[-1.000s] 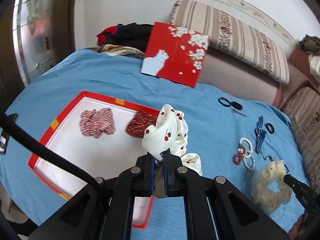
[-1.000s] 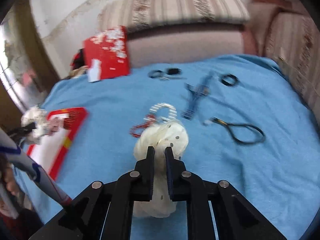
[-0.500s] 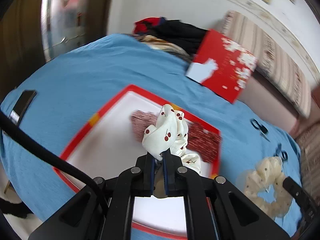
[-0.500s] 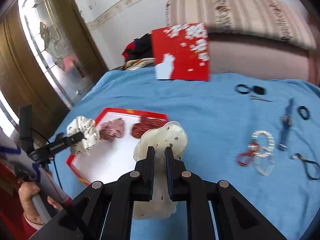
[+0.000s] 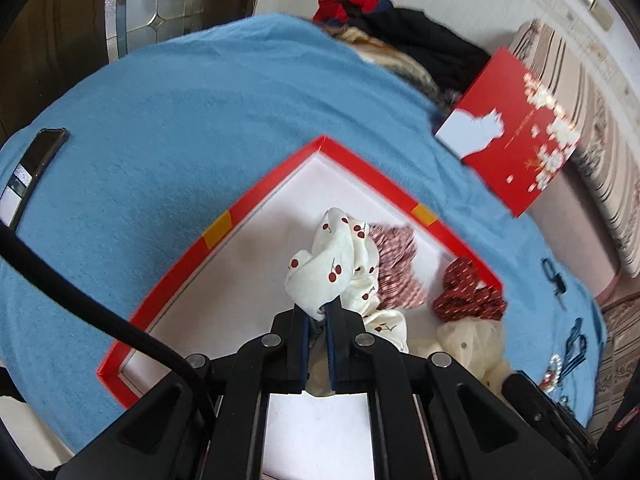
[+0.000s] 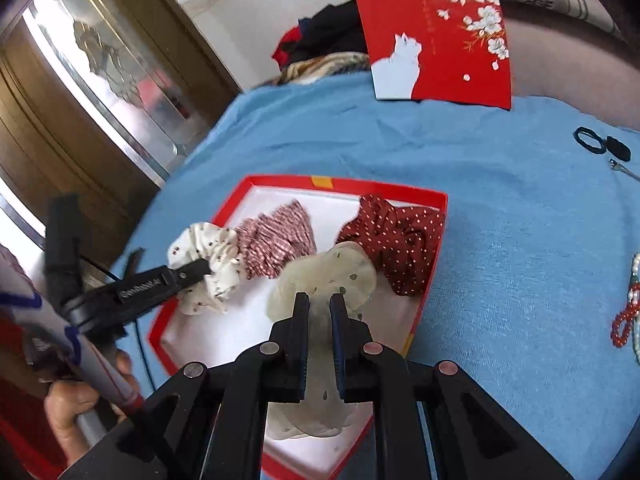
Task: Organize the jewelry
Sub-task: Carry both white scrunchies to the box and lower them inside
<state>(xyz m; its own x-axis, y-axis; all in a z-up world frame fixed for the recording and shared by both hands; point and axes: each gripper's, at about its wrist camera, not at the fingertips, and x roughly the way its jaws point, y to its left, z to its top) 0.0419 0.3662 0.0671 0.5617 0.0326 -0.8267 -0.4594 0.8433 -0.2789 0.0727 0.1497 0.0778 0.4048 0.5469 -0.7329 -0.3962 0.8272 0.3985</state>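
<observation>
The left hand-held gripper (image 5: 318,312) is clamped on a white cherry-print scrunchie (image 5: 336,264), held over the white floor of the red-rimmed box (image 6: 434,256). The right hand-held gripper (image 6: 320,308) is clamped on a sheer cream dotted scrunchie (image 6: 328,276), also over the box. Inside the box lie a pink checked scrunchie (image 6: 276,240) and a dark red dotted scrunchie (image 6: 396,236) beside it. The box sits on a blue cloth (image 6: 520,240); its red lid with a white cat (image 6: 436,36) leans behind. A bead bracelet (image 6: 624,320) lies at the right edge.
</observation>
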